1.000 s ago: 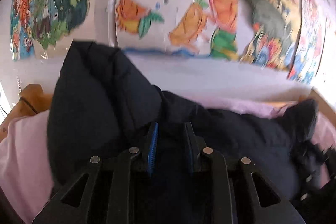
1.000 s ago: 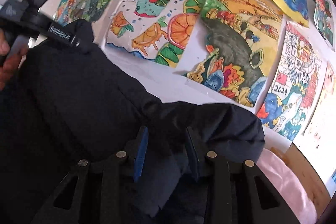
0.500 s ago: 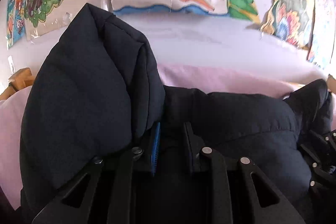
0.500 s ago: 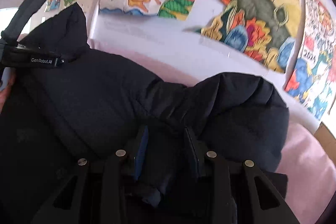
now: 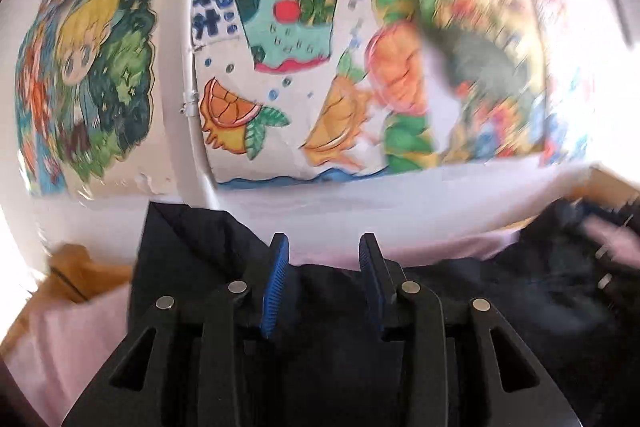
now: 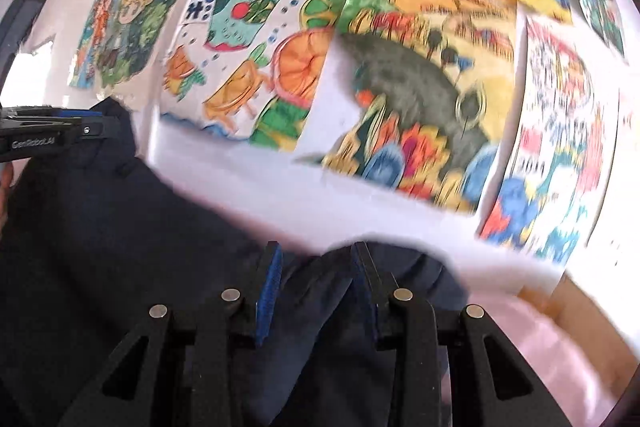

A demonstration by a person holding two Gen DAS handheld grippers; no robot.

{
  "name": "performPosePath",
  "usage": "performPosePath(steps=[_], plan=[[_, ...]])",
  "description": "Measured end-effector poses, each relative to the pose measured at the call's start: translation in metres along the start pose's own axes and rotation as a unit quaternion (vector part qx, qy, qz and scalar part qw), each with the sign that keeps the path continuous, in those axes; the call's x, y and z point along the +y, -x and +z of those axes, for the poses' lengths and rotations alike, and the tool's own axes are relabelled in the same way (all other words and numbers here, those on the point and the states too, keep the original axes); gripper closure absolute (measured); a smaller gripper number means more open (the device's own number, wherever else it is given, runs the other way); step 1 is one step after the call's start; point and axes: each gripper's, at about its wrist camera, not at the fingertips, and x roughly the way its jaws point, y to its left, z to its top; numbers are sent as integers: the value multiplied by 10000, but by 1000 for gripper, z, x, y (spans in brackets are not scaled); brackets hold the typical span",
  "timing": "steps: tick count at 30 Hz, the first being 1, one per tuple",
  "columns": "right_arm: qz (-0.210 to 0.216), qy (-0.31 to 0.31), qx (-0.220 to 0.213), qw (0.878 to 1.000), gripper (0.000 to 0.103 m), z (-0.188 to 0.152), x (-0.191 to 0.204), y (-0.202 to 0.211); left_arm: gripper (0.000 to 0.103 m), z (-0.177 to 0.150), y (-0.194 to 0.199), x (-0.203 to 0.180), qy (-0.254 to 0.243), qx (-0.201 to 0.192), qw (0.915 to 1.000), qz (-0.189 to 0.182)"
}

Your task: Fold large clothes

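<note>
A dark navy padded jacket (image 5: pixel 500 291) lies on a pink sheet (image 5: pixel 60 339) in front of a wall of drawings. My left gripper (image 5: pixel 324 255) has its blue-padded fingers a little apart with a fold of the jacket between them, near its left corner (image 5: pixel 180 243). My right gripper (image 6: pixel 316 259) likewise pinches a raised fold of the same jacket (image 6: pixel 120 227) near its right end. The left gripper also shows in the right wrist view (image 6: pixel 52 135), at the jacket's far left corner.
A white wall (image 5: pixel 360 199) with several children's drawings stands close behind the bed. A wooden bed frame shows at the left (image 5: pixel 80 275) and at the right (image 6: pixel 580 311). Pink bedding (image 6: pixel 552 359) lies under the jacket.
Both grippers have tilted up and lifted, so the wall now fills the views. The tall jacket fold by the left gripper has dropped lower. Both views are blurred by motion.
</note>
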Motion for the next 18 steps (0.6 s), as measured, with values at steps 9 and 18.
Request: performPosePath(steps=[9, 18], plan=[[164, -899, 1235, 9881, 69, -43, -32, -69, 71, -44, -71, 59, 1467, 1207, 9814, 292], [185, -1274, 1364, 9822, 69, -79, -25, -82, 70, -70, -82, 55, 1109, 1168, 9854, 549]])
